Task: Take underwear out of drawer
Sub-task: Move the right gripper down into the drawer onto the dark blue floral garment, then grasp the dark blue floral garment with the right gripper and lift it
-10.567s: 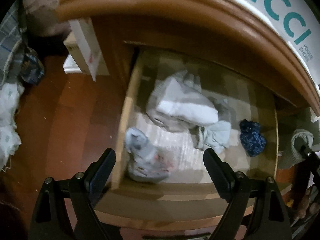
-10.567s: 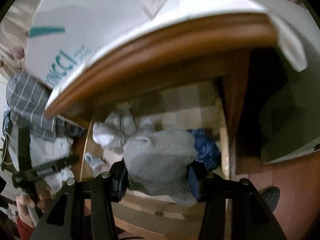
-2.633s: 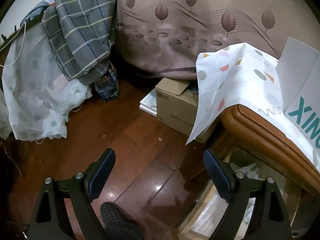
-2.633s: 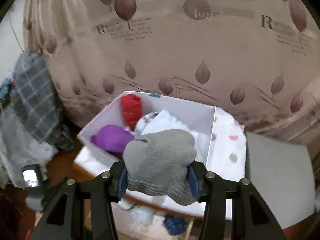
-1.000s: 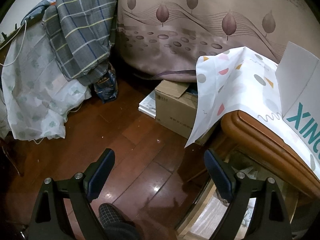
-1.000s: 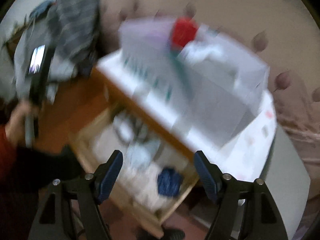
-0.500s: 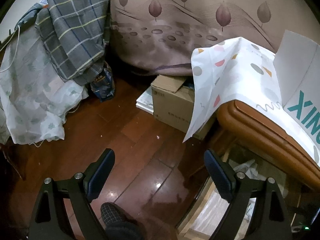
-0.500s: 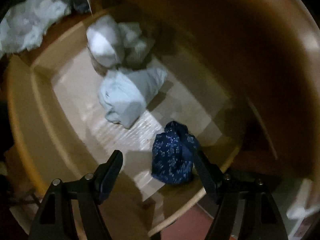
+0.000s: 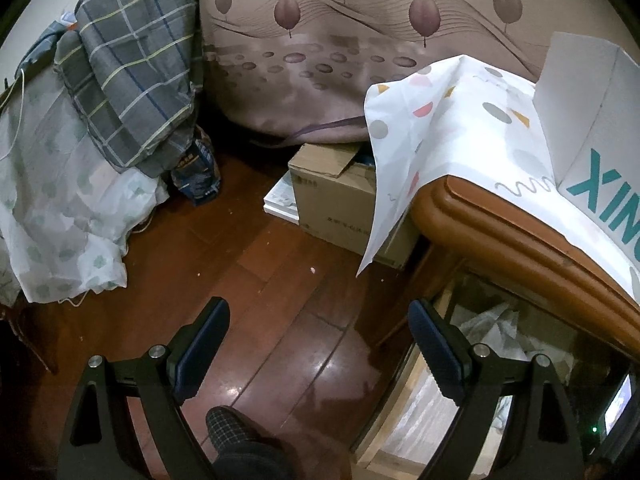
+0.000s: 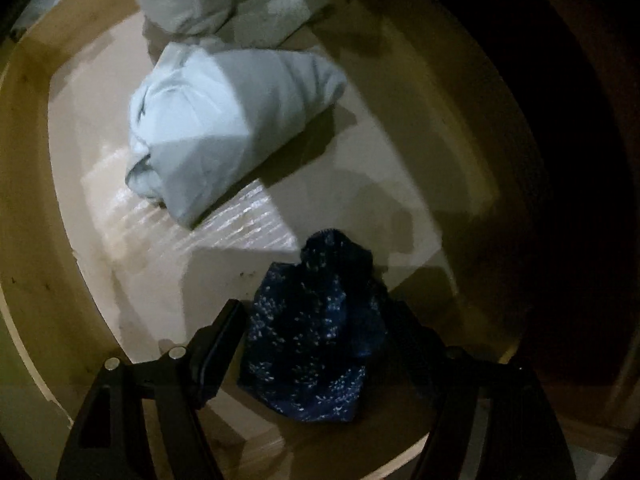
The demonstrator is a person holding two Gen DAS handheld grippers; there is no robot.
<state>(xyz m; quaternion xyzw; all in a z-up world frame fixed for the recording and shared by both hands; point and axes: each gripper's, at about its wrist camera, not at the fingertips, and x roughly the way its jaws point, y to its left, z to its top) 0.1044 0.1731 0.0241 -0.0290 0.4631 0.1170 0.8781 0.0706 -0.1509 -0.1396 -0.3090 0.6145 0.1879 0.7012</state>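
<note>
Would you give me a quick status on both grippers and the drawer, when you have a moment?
Right gripper open, down in the drawer, straddling the dark blue underwear. Left gripper open, empty, over the floor. Nothing in the way.

Left gripper [image 9: 316, 340] angled downward, jaws spread wide, nothing between the fingers; both dark-padded fingers [image 9: 200, 344] in full view and clear of any contact. A foot [image 9: 236, 440] in a checked slipper shows just below and between them. Right gripper [image 10: 316, 344] pointed almost straight down, jaws wide apart, one finger on either side of a dark blue bundle; left pad just beside it, contact of right pad too dark to judge.
</note>
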